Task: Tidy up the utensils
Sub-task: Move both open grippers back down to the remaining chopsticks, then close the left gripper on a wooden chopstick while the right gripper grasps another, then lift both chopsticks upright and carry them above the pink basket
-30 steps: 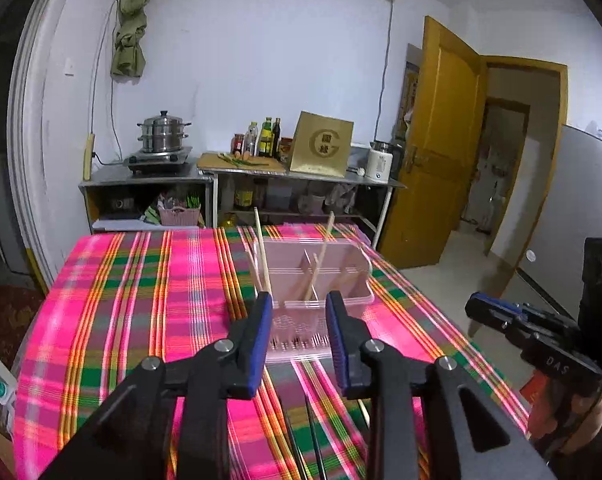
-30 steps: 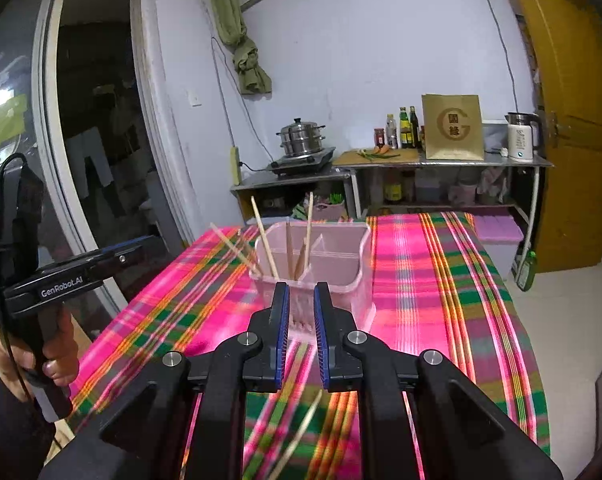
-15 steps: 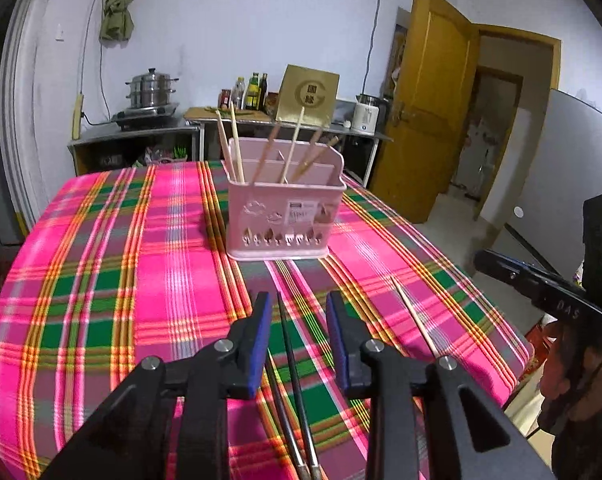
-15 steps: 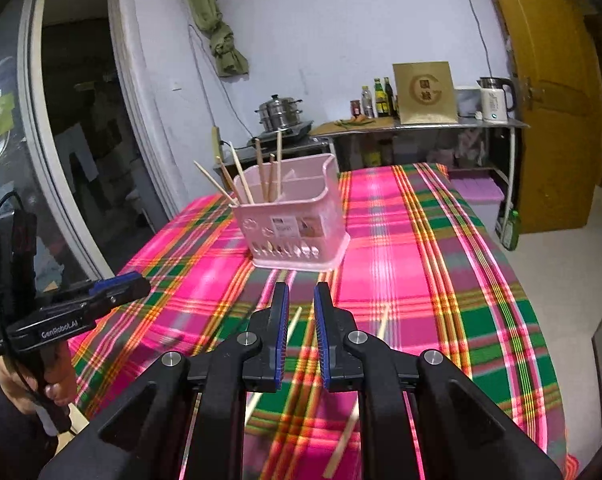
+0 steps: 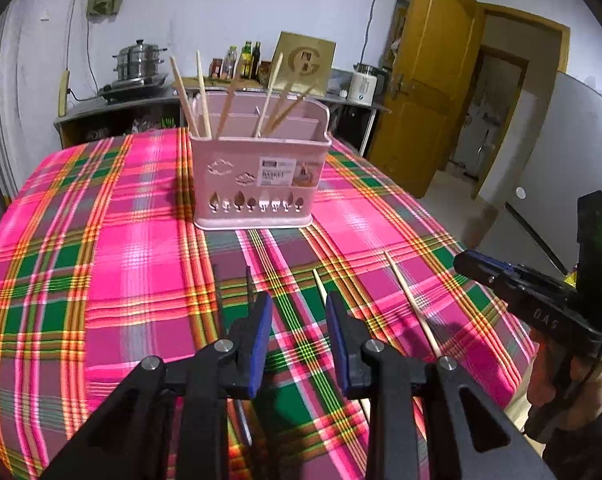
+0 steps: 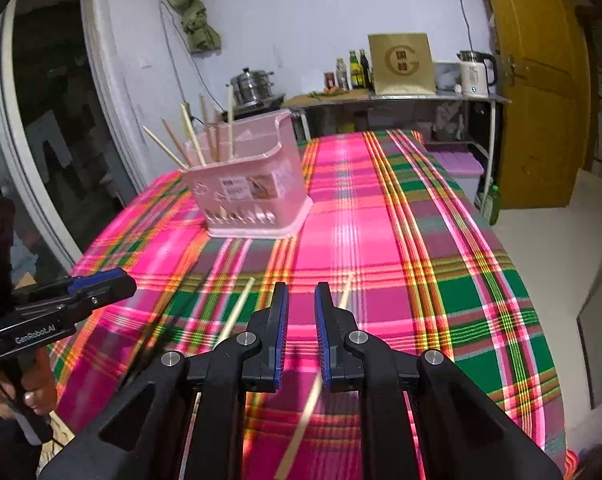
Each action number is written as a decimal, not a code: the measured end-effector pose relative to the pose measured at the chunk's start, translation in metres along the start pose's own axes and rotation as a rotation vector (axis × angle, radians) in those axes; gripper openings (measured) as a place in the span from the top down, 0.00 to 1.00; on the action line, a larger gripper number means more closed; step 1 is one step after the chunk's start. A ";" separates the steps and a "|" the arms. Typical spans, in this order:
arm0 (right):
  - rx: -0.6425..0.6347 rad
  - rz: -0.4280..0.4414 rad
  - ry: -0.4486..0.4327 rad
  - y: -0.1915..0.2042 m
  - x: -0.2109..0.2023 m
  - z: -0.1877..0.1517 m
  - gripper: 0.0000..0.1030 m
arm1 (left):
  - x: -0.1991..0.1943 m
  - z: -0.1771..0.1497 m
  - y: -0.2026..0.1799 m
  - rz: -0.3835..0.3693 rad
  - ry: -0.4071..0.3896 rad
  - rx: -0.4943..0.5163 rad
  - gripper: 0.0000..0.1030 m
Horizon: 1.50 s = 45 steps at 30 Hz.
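A pink utensil basket (image 5: 257, 176) holding several wooden chopsticks stands on the plaid tablecloth; it also shows in the right wrist view (image 6: 249, 196). Loose wooden chopsticks (image 5: 411, 304) and dark chopsticks (image 5: 248, 280) lie on the cloth in front of it. My left gripper (image 5: 297, 320) is open and empty, low over the dark chopsticks. My right gripper (image 6: 301, 304) is open with a narrow gap, empty, hovering over a wooden chopstick (image 6: 313, 396); another wooden chopstick (image 6: 237, 308) lies to its left. Each gripper shows in the other's view, the right one (image 5: 533, 304) and the left one (image 6: 57, 308).
The table (image 6: 421, 240) is covered in pink and green plaid cloth. Behind it, a shelf (image 5: 141, 104) carries a steel pot, bottles, a gold box and a kettle. A yellow door (image 5: 425, 100) stands right; a floor drop lies past the table's right edge.
Both grippers have pulled back from the basket and dropped low toward the cloth, so the loose chopsticks now lie just under the fingertips. The right gripper's gap has widened slightly.
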State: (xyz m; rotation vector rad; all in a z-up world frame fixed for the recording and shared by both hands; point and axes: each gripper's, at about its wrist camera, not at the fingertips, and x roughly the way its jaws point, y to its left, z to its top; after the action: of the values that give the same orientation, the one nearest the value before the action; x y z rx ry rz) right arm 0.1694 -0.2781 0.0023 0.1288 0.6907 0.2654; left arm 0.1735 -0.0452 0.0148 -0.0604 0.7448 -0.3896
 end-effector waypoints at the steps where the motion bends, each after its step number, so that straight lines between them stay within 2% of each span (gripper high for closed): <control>1: 0.002 -0.007 0.010 -0.002 0.004 -0.001 0.87 | 0.007 0.001 -0.001 0.002 0.016 -0.007 0.72; 13: -0.001 -0.052 0.138 -0.018 0.057 -0.001 0.86 | 0.077 0.002 -0.005 -0.003 0.178 -0.070 0.72; 20: -0.009 -0.086 0.196 -0.021 0.080 0.001 0.86 | 0.096 0.003 -0.013 0.006 0.217 -0.053 0.72; 25: -0.010 -0.090 0.222 -0.022 0.088 0.001 0.86 | 0.101 0.005 -0.020 0.025 0.209 -0.024 0.72; 31: -0.021 -0.113 0.227 -0.019 0.090 0.002 0.86 | 0.101 0.001 -0.034 0.091 0.192 0.058 0.72; 33: -0.034 -0.124 0.230 -0.017 0.091 0.003 0.86 | 0.103 0.002 -0.038 0.112 0.192 0.079 0.76; 35: -0.044 -0.132 0.233 -0.014 0.093 0.004 0.88 | 0.104 0.003 -0.041 0.119 0.195 0.089 0.87; 37: -0.045 -0.136 0.236 -0.015 0.094 0.005 0.90 | 0.105 0.005 -0.040 0.111 0.203 0.084 0.92; 45: -0.024 -0.106 0.244 -0.020 0.096 0.009 0.93 | 0.110 0.014 -0.034 0.079 0.220 0.051 0.94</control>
State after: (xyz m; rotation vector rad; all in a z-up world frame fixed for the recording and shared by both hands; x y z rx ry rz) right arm 0.2505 -0.2699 -0.0533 0.0365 0.9330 0.1889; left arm 0.2454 -0.1179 -0.0398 0.0608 0.9511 -0.3427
